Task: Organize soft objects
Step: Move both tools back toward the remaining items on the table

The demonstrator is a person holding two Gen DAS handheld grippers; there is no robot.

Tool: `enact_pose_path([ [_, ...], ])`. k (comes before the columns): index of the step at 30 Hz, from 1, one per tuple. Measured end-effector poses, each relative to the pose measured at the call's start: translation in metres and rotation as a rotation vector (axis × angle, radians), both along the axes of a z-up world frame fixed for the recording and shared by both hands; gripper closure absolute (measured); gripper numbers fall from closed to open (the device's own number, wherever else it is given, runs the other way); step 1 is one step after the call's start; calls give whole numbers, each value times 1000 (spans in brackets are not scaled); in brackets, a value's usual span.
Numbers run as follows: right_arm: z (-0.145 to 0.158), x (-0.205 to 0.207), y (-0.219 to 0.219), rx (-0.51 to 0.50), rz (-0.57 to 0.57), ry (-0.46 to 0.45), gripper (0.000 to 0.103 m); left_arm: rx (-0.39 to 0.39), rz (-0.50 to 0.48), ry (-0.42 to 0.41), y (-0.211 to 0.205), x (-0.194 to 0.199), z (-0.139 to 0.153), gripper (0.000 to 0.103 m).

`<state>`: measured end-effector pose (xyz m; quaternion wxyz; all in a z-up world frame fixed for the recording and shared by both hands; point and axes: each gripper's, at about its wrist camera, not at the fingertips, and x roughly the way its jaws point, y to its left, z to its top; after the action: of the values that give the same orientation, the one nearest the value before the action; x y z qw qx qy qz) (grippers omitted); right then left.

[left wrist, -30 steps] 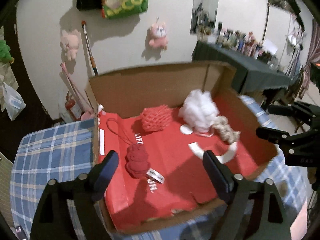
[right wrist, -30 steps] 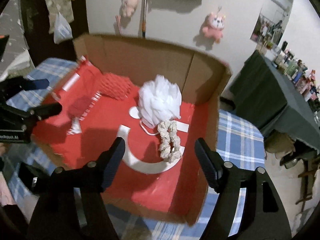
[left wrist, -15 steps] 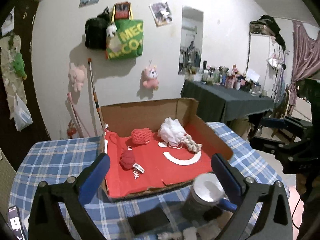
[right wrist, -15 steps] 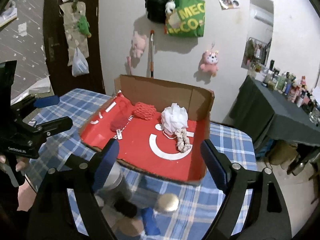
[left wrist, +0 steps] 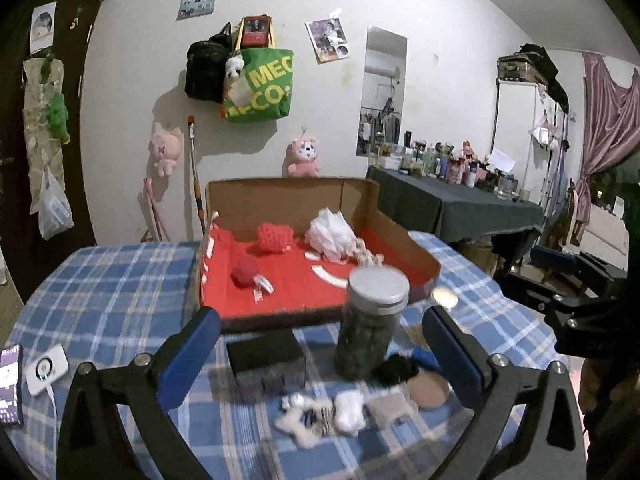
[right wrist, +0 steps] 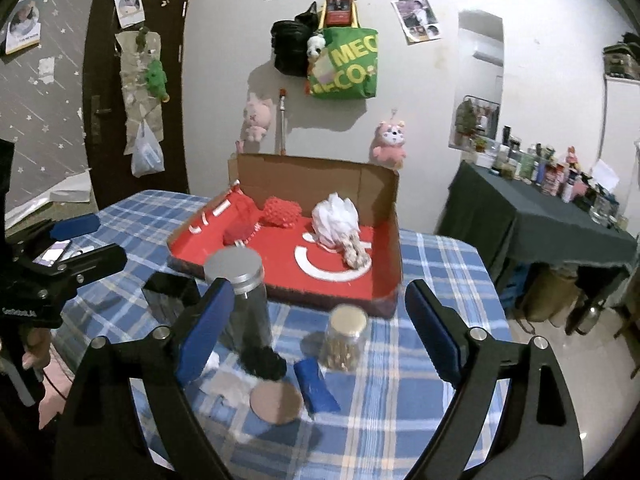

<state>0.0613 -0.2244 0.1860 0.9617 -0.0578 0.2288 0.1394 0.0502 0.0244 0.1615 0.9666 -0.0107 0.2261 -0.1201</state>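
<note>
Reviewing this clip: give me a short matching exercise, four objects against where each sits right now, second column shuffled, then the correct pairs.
Objects:
1. white mesh pouf
2. tall jar with grey lid
3. blue cloth roll
4. black box

Places:
A. on the plaid tablecloth, in front of the small gold-lidded jar
B. inside the cardboard box, on its red floor
C. on the tablecloth, left of the tall jar
D. standing upright just outside the cardboard box's near edge

Pairs: 1-B, 2-D, 3-A, 4-C

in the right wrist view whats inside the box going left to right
dark red knitted ball -> red mesh pouf -> white bath pouf -> beige scrunchie, all lying on the red floor of the cardboard box.
</note>
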Motion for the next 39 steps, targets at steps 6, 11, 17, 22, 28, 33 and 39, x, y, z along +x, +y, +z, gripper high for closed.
enact_pose_path([
  [6, -39, -8, -2, -3, -28, 32, 15, 4, 6, 65, 0, -5, -37, 0],
  [11, -72, -6, -6, 15, -47, 87, 15, 17, 18, 132, 1, -2, -72, 0],
  [17, -106, 4, -11, 33, -62, 164, 15, 23, 49, 207, 6, 6, -101, 0],
  [22, -121, 14, -15, 26, -71, 201, 15, 39, 67, 247, 14, 15, -108, 0],
  [28, -128, 28, -15, 12, -65, 251, 15, 71, 54, 317, 16, 30, -119, 0],
  [33, -135, 40, -14, -7, -60, 302, 15, 98, 39, 354, 13, 38, -127, 0],
  [39, -136, 50, -16, -16, -58, 345, 15, 106, 21, 364, 9, 42, -128, 0],
])
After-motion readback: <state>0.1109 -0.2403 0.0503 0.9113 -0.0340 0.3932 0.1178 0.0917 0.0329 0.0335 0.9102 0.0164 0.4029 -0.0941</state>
